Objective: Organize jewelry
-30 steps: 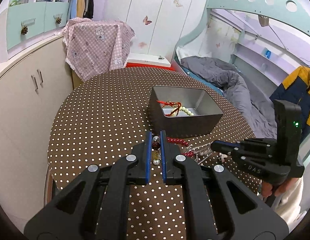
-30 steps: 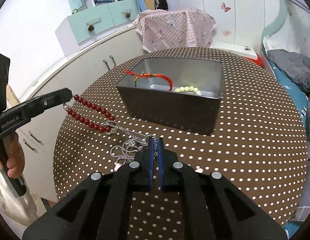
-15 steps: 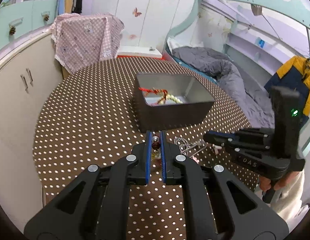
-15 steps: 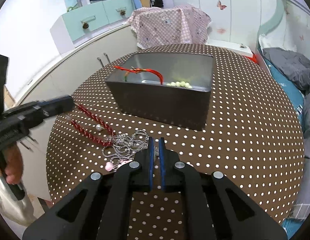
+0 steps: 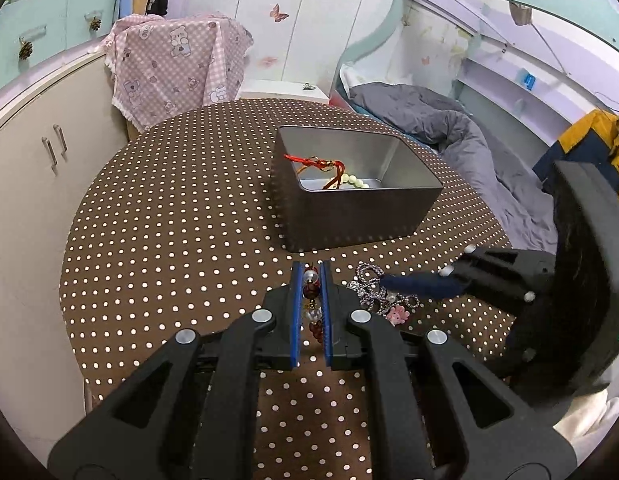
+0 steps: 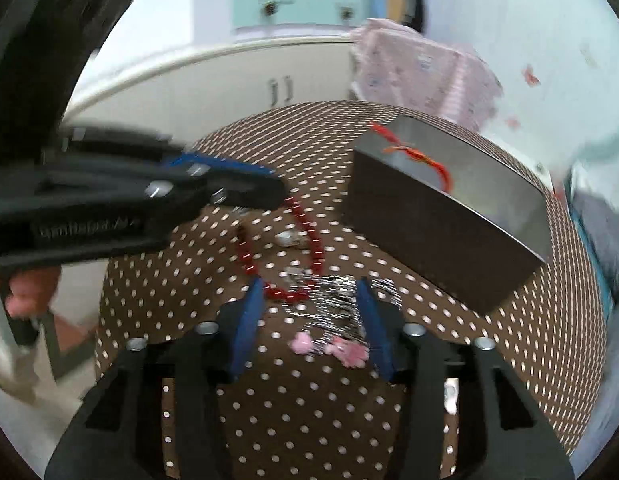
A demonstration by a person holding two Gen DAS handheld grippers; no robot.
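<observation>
Held piece: While the left gripper (image 5: 310, 280) clamps it, the red beaded bracelet with clear and dark beads (image 5: 312, 292) sits pinched between the blue pads at lower centre of the left view; in the right view its red loop (image 6: 305, 236) trails from those closed jaws onto the cloth.
Why pinched at one end: likely so the strand can be lifted clear of the tangle beside it without dragging the rest along.
Tangle: the silver chain jewelry with pink flower charms (image 6: 333, 312) lies on the cloth at centre of the right view, touching the red strand's lower bend.
Right gripper (image 6: 309, 300): jaws opening; the chain pile lies between the blue pads, which do not appear to press on it, though motion blur makes this hard to tell.
Why straddling: probably letting the chain go, or resetting for a cleaner hold, so the two pieces can part.
Destination: the rectangular grey metal tin (image 5: 357, 188), just above the grippers in the left view, holds a red cord bracelet (image 5: 317, 162) and a pale bead string (image 5: 353, 181); it stands near, keeping each transfer short.
Surface: the round table with brown white-dotted cloth (image 5: 169, 208).
</observation>
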